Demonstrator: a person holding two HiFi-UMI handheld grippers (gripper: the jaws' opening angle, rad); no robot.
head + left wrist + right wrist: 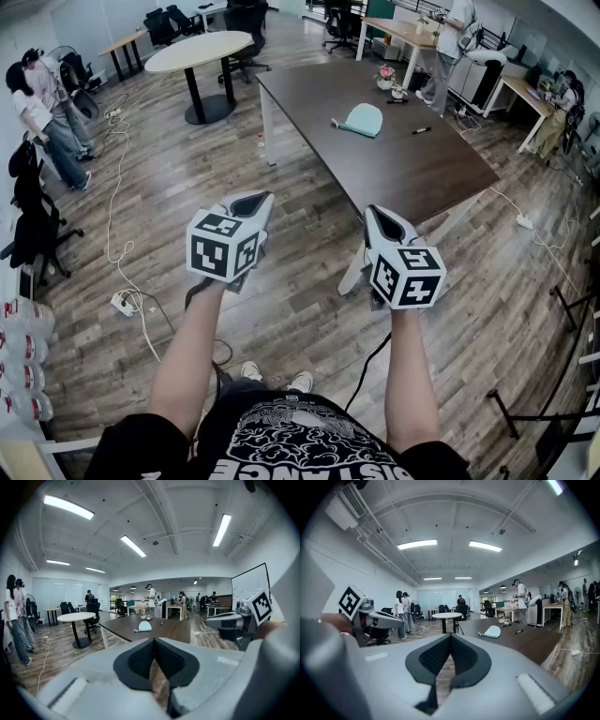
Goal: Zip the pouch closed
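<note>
Nearest, two bare forearms (192, 352) are held out over the wood-plank floor (169, 187), each carrying a grey hand-held gripper. The left hand-held gripper (251, 202) is seen fully closed, with its black ribbed pads (140, 657) pressed together and nothing between them. The right hand-held gripper (381, 218) is likewise closed and empty. Both are held well short of the dark brown rectangular surface (412, 173), which lies beyond them and to the right. The light teal fabric pouch (362, 119) is found lying on the far part of that surface, untouched. A black marker pen (421, 130) is placed near it on the right, and a small pot of pink flowers (385, 78) stands farther off. A round white table (199, 52) is seen at the far left.
</note>
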